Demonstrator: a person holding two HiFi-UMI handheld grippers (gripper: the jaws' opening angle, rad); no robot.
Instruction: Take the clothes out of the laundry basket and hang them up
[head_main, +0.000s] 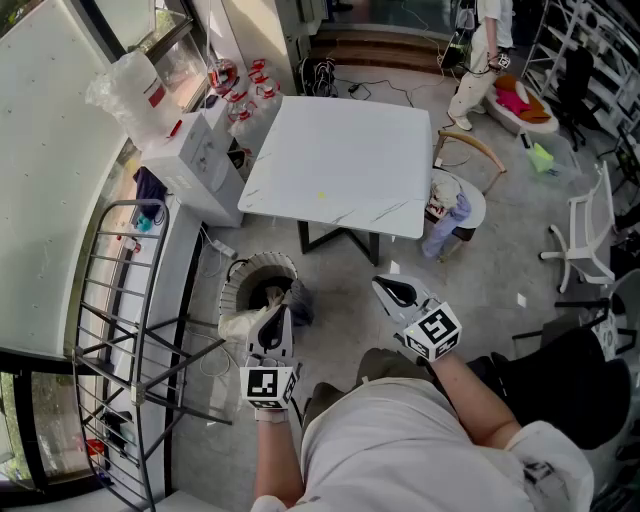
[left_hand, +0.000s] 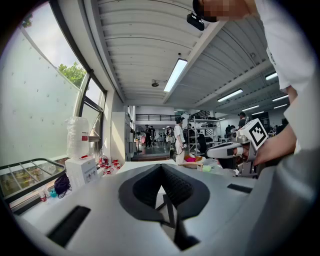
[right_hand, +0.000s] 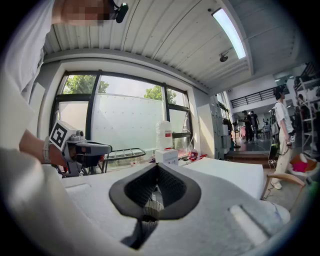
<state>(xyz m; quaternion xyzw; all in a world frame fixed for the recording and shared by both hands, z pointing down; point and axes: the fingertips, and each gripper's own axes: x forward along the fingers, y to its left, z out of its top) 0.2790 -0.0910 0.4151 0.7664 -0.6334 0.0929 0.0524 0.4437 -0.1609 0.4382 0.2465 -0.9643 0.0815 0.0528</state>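
The laundry basket stands on the floor, between the drying rack and the white tabletop. The clothes are in it. A cream cloth hangs over the near rim, and a dark cloth lies inside.

The left gripper is right over the near side of the basket, just beside the cream cloth. I cannot tell if it touches the cloth. In the left gripper view its jaws are pressed together with nothing between them. It points almost level.

The right gripper is off to the right of the basket, over bare floor. Its jaws are pressed together too, and they hold nothing. Each gripper can be seen in the other one's view, held out in front of the person in the pale shirt.

The drying rack is made of thin dark bars and stands by the big window. No clothes hang on its bars.

A white box sits next to the tabletop, with a clear plastic bag behind it. A little round stool with clothes on it stands at the right of the tabletop. Far back, another person is standing, and a white chair is at the right.
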